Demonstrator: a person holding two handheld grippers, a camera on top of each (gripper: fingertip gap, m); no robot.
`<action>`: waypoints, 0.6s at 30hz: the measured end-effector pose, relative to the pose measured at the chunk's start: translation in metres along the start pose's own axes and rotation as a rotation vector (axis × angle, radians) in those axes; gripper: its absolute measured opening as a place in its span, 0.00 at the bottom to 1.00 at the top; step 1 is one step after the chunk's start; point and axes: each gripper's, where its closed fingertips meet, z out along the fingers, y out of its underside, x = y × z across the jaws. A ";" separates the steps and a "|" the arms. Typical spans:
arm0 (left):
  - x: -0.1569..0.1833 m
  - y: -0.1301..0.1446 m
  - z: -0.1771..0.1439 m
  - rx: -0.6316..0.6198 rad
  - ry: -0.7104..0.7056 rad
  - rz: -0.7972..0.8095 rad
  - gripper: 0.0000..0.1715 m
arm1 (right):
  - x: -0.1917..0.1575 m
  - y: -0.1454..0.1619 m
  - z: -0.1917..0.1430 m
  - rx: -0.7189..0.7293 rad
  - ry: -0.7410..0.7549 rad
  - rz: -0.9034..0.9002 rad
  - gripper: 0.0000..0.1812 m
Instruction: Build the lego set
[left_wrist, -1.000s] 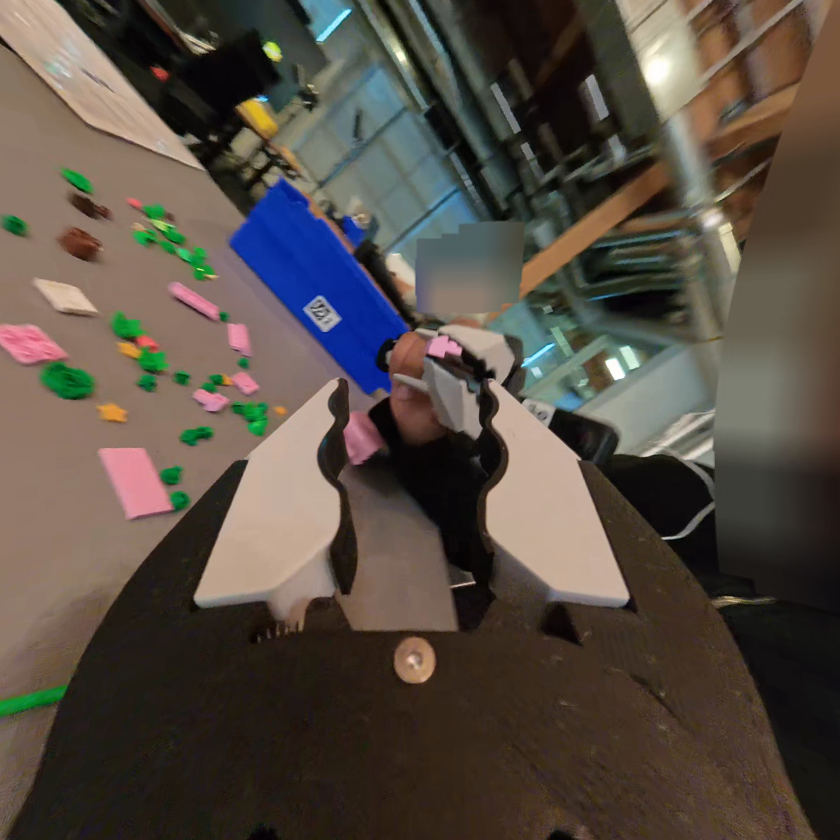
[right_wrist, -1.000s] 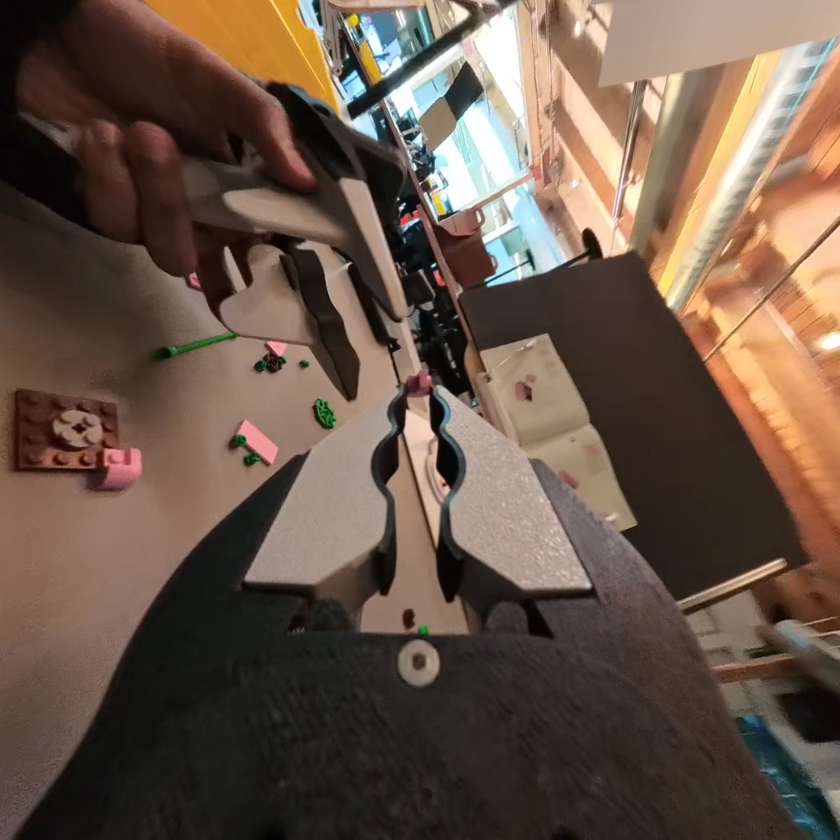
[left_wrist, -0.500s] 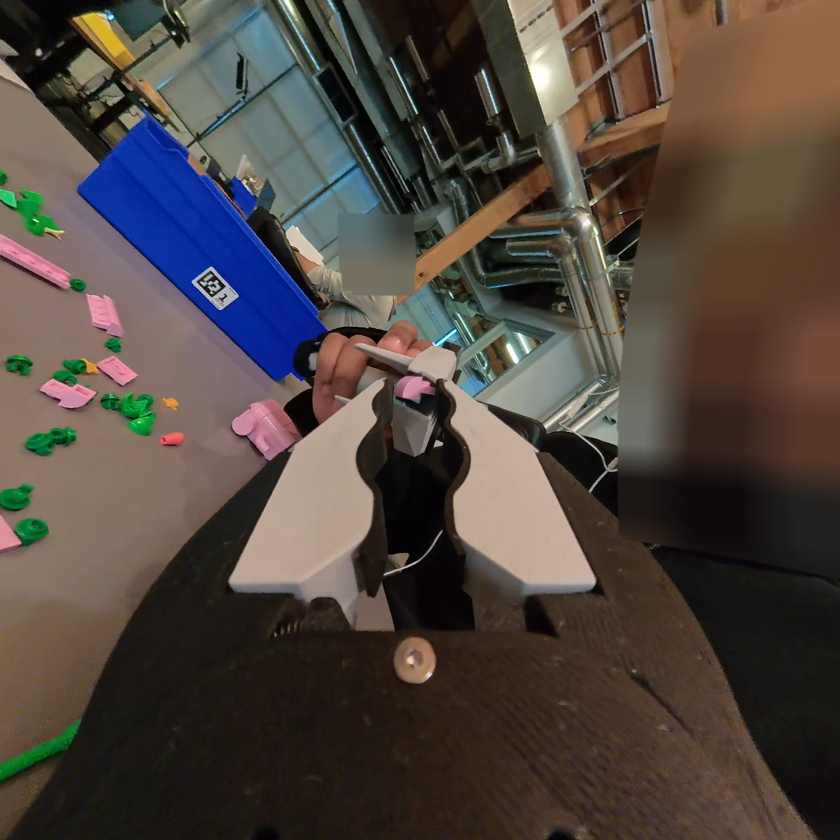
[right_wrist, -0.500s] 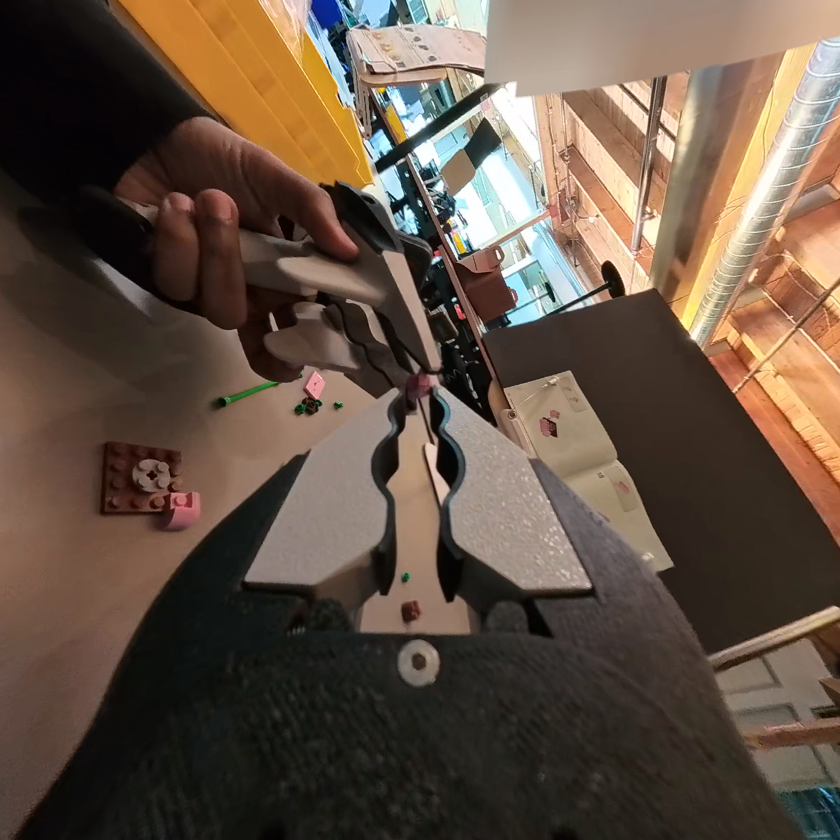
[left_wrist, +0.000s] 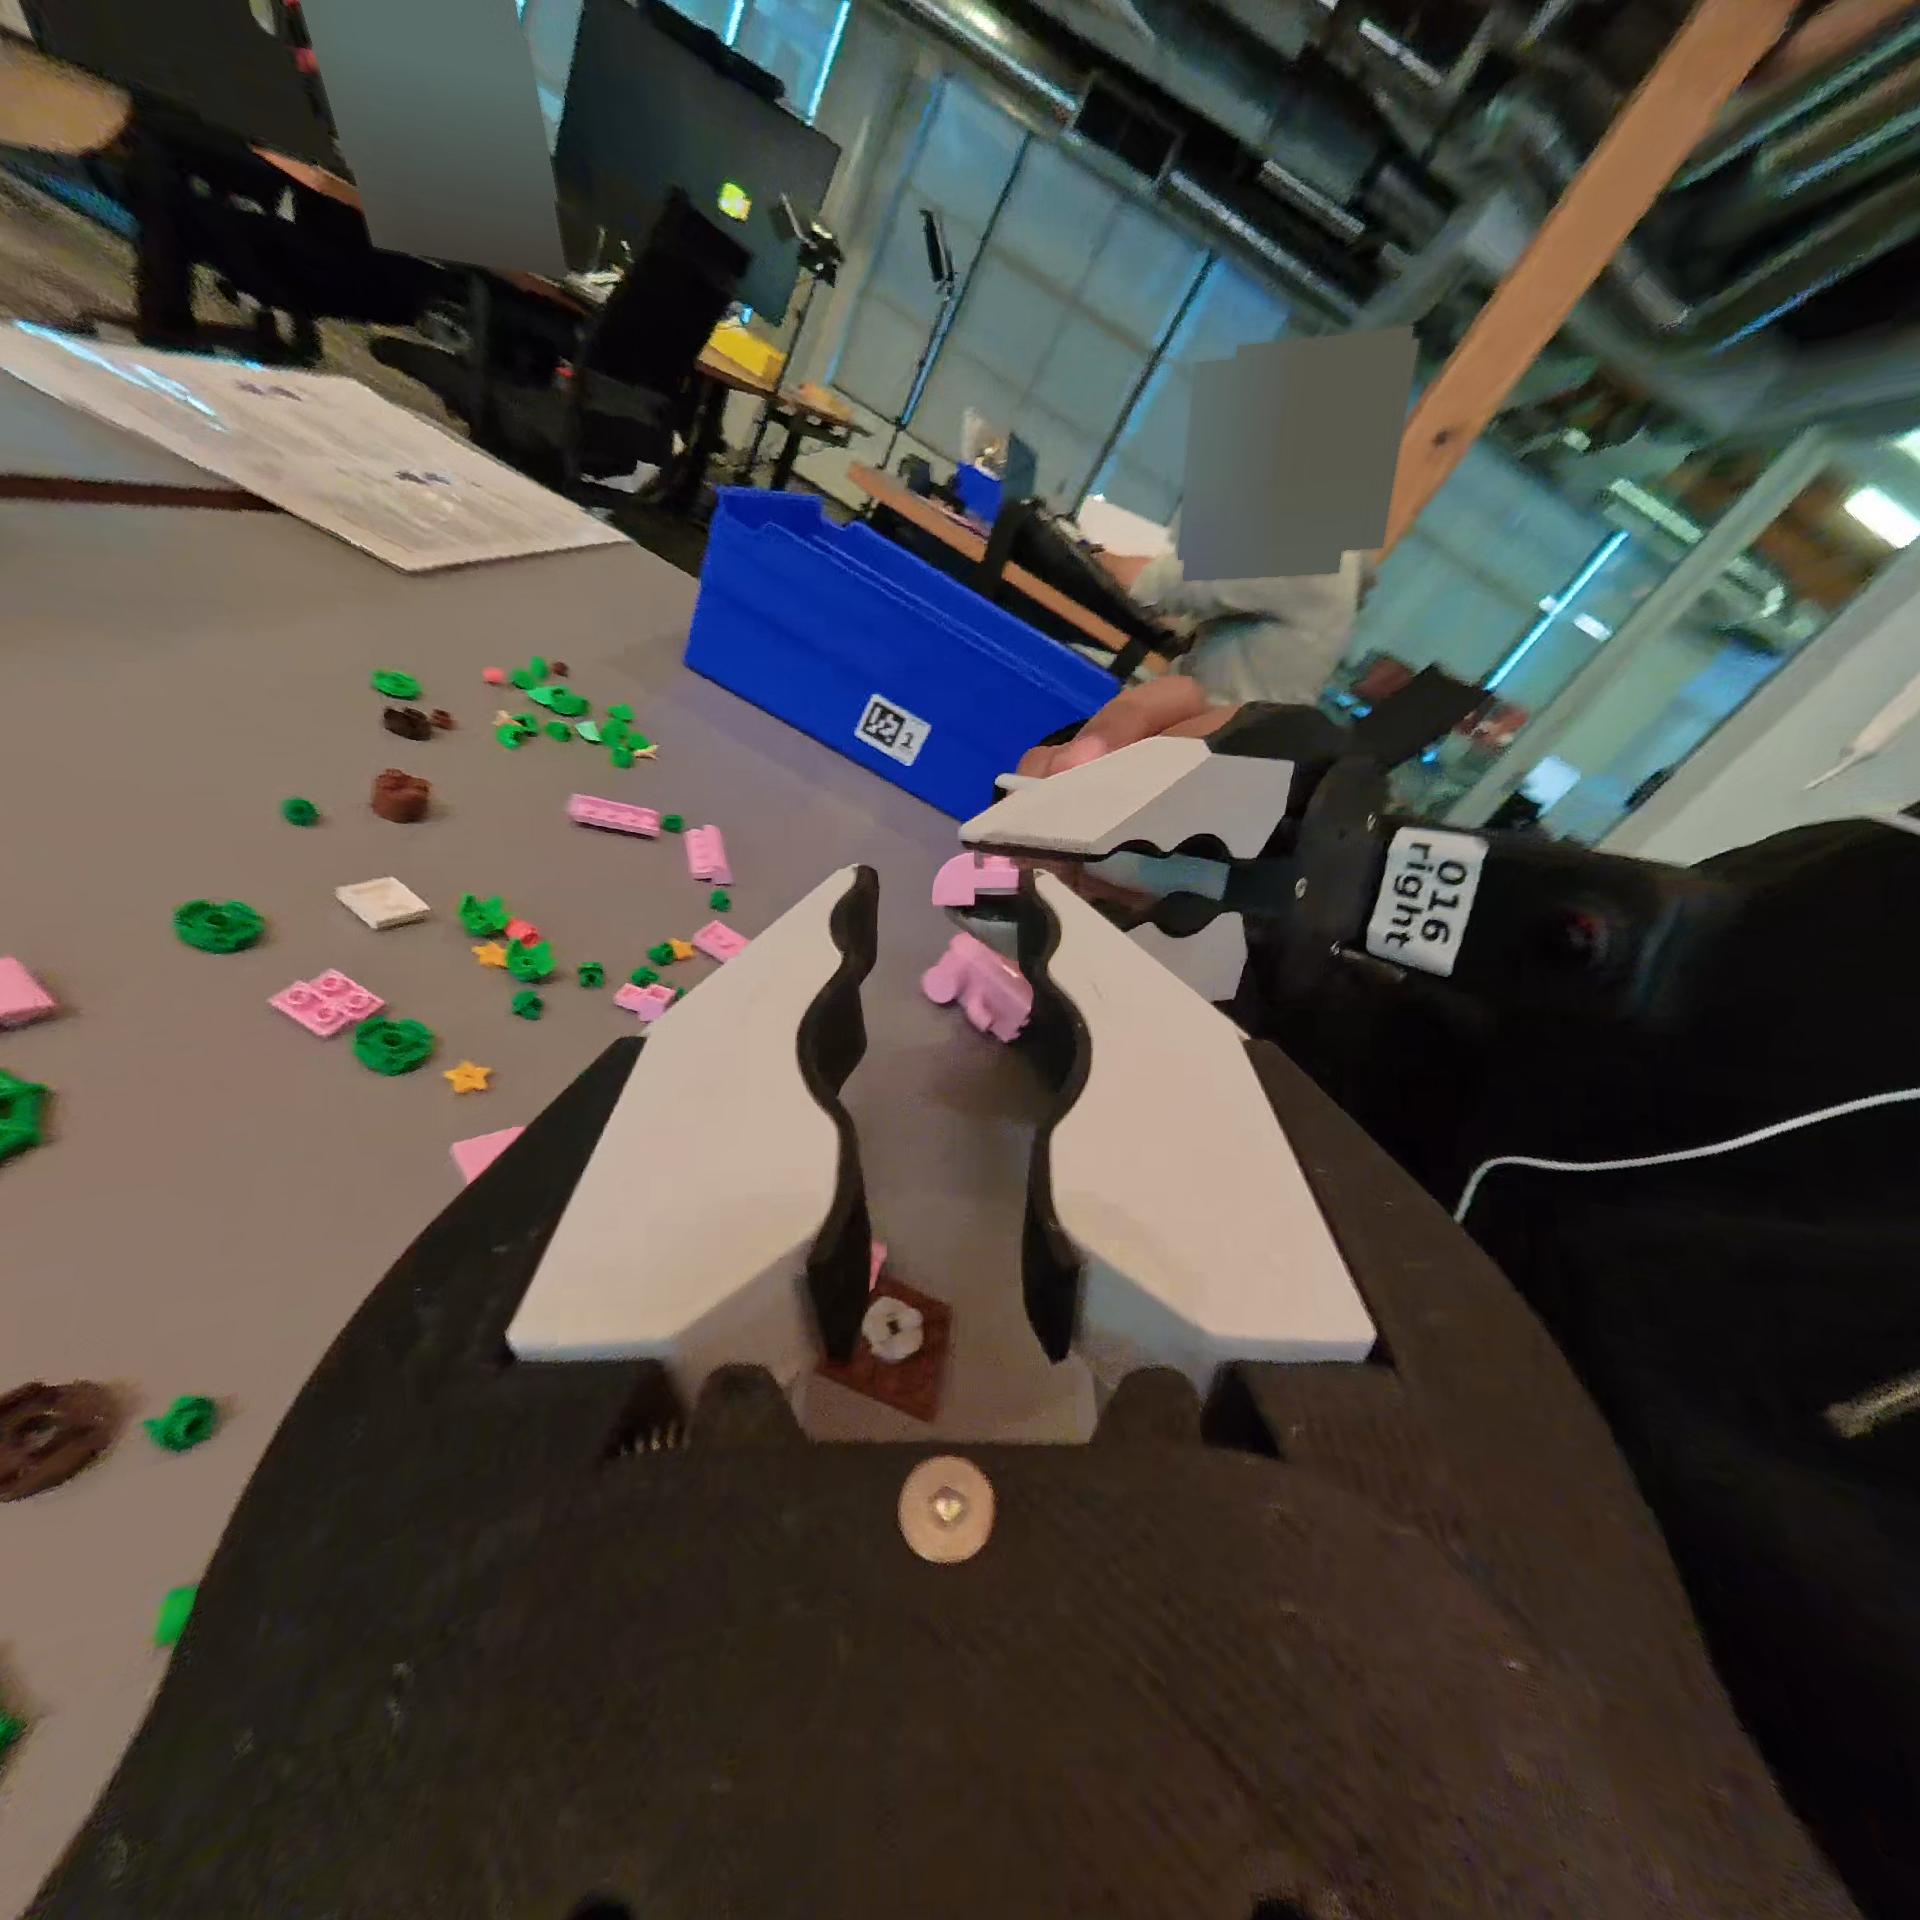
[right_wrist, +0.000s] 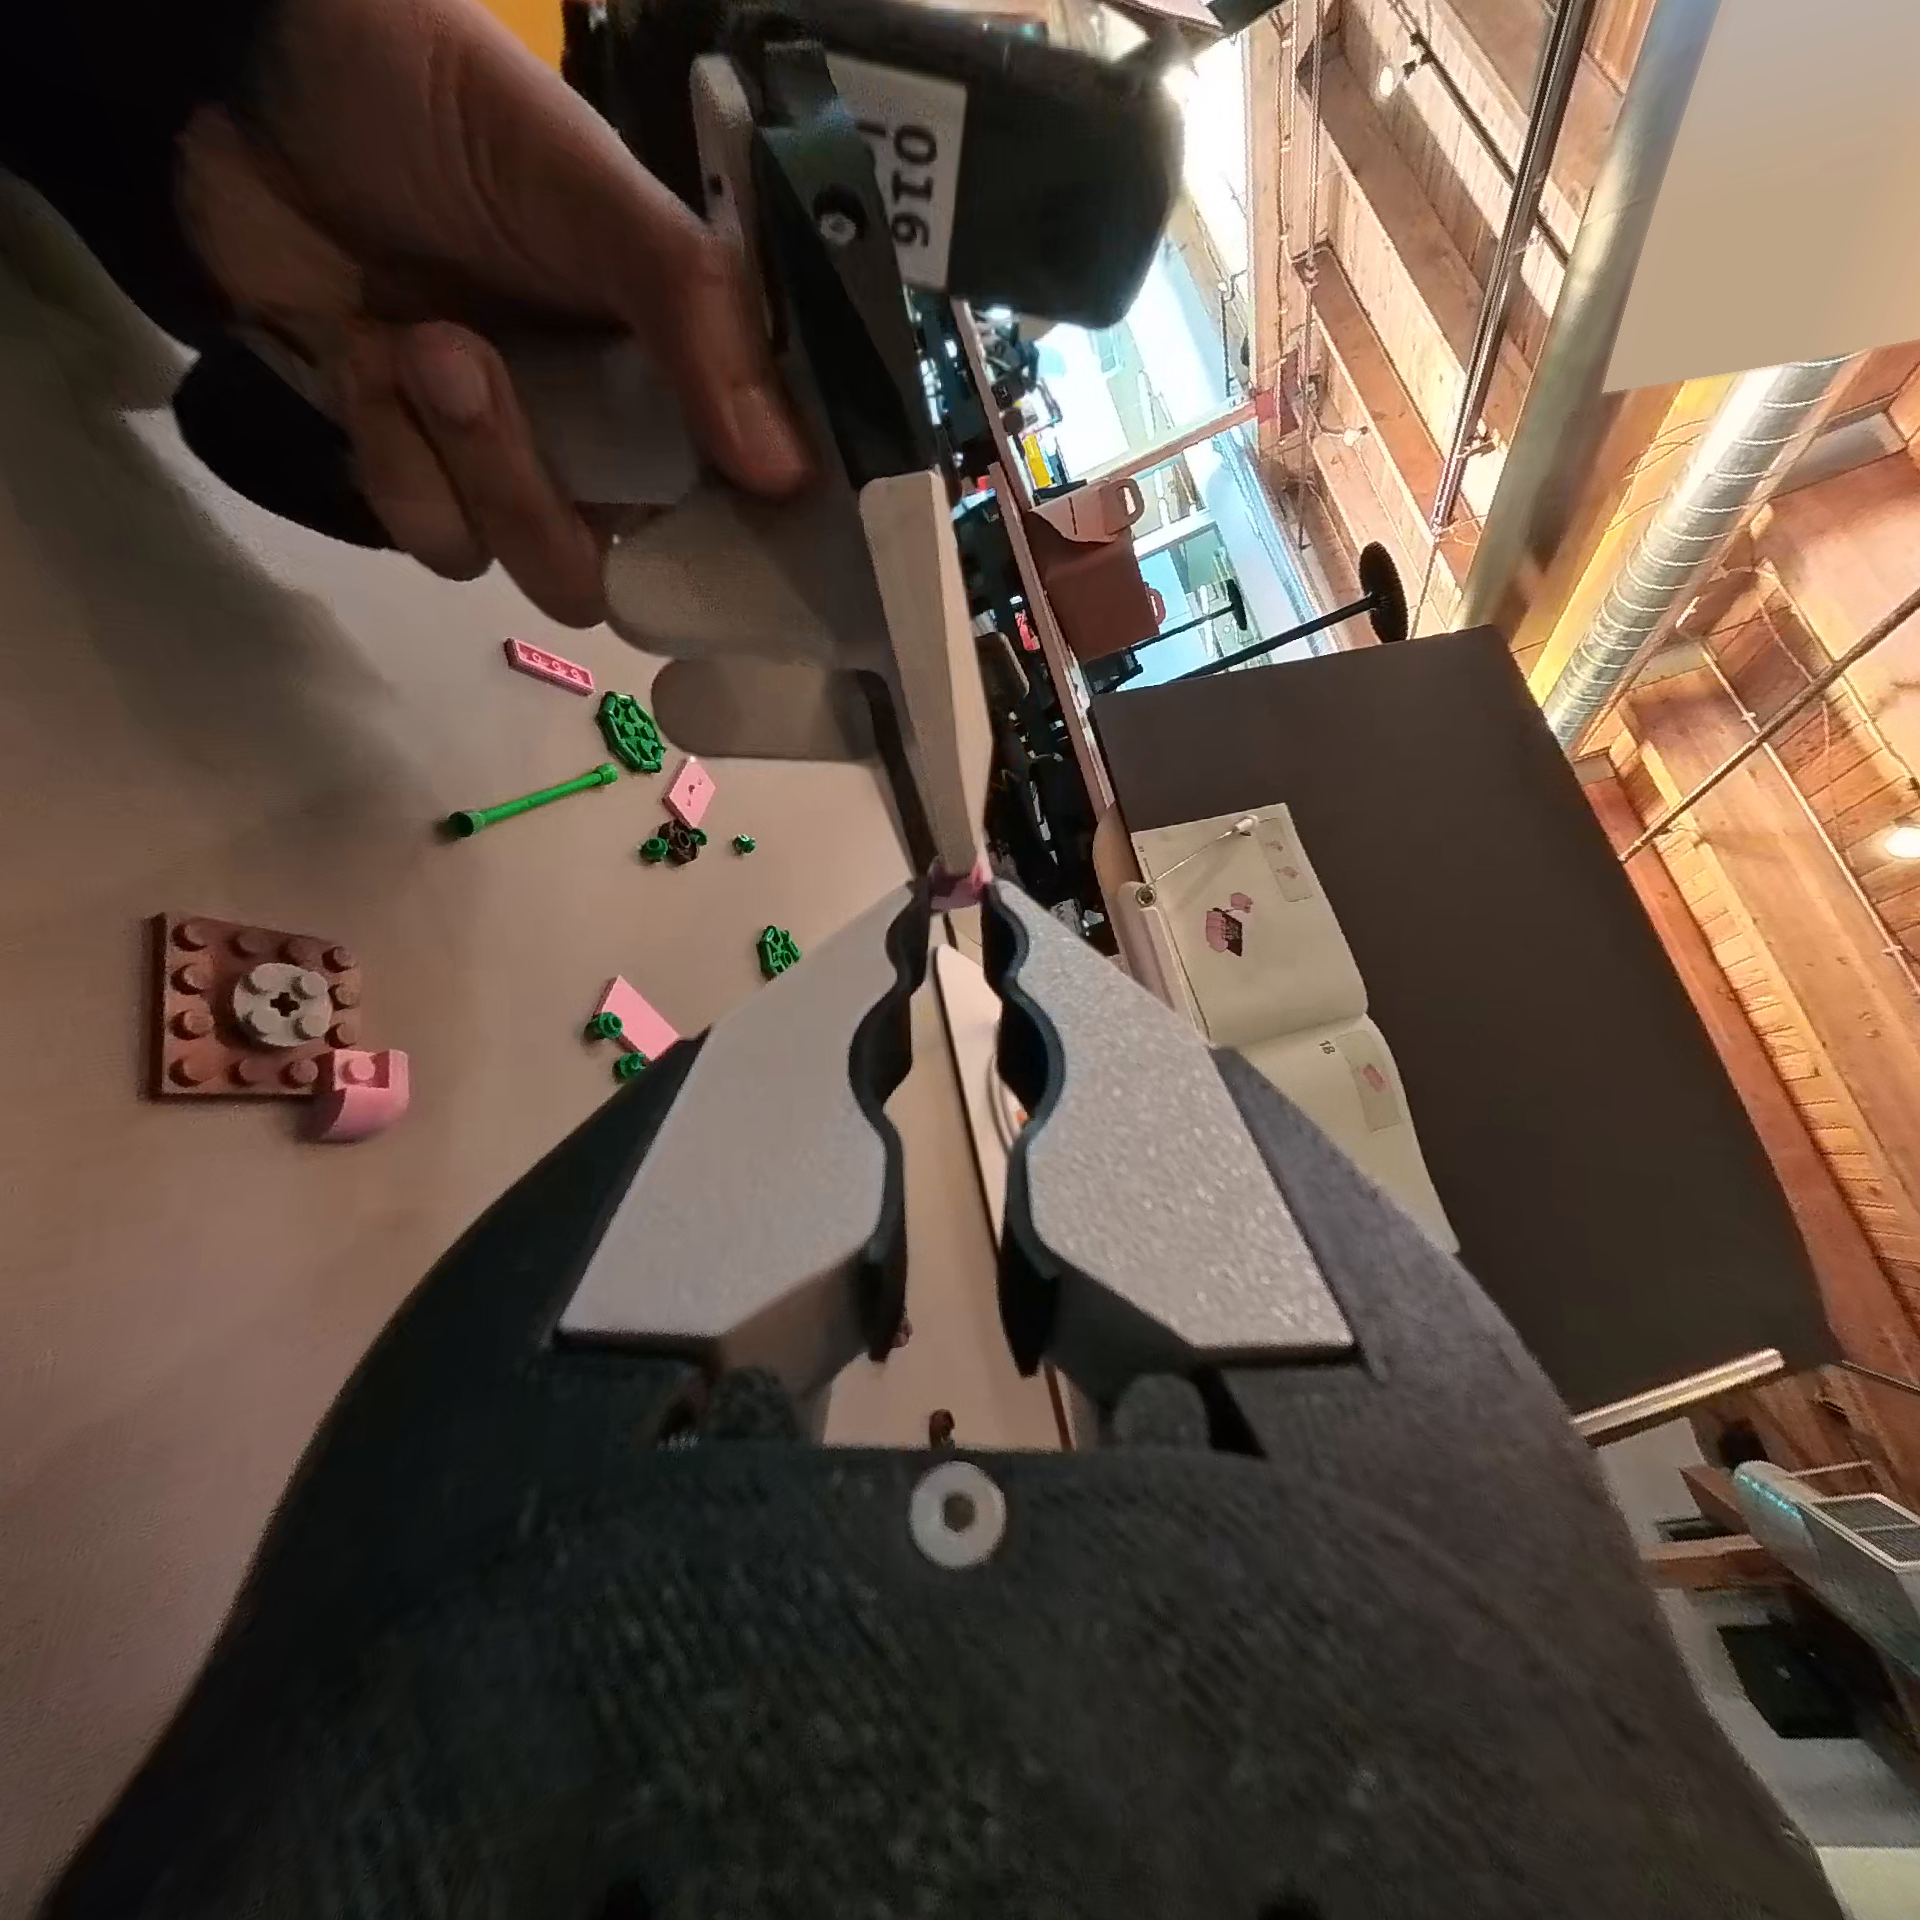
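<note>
My right gripper (right_wrist: 951, 902) is shut on a small pink curved brick (right_wrist: 956, 885) and holds it above the grey table. In the left wrist view it (left_wrist: 982, 868) comes in from the right with the brick (left_wrist: 971, 881) at its tips. My left gripper (left_wrist: 951, 891) is open, its tips on either side of that brick. In the right wrist view one left finger (right_wrist: 925, 644) touches the brick from above. A brown plate (right_wrist: 187, 1029) with a grey round piece lies on the table, a pink curved brick (right_wrist: 358, 1096) at its corner. The plate also shows between my left fingers (left_wrist: 914, 1371).
Green and pink pieces (left_wrist: 520, 935) are scattered across the table (left_wrist: 208, 1195). Another pink piece (left_wrist: 971, 987) lies under the grippers. A blue bin (left_wrist: 883, 644) stands at the back with a person behind it. An open instruction booklet (right_wrist: 1278, 997) and a green rod (right_wrist: 530, 805) lie nearby. Only a small space, under 4 cm, lies between the two pairs of fingers. Both grippers' tips are roughly 20 cm from the pink piece (left_wrist: 971, 987).
The two grippers have drawn together. My left gripper's jaws have narrowed around the pink brick held by the right gripper, and the left view has tilted down toward the table.
</note>
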 end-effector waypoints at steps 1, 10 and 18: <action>0.001 0.000 0.000 -0.006 -0.009 0.029 0.11 | -0.001 0.001 0.000 -0.002 -0.002 -0.001 0.04; 0.005 0.000 0.000 -0.012 -0.010 0.062 0.07 | -0.002 0.001 0.000 0.021 -0.035 0.059 0.06; 0.010 -0.001 -0.002 -0.016 0.015 0.126 0.07 | -0.018 0.005 -0.005 0.122 -0.401 0.643 0.23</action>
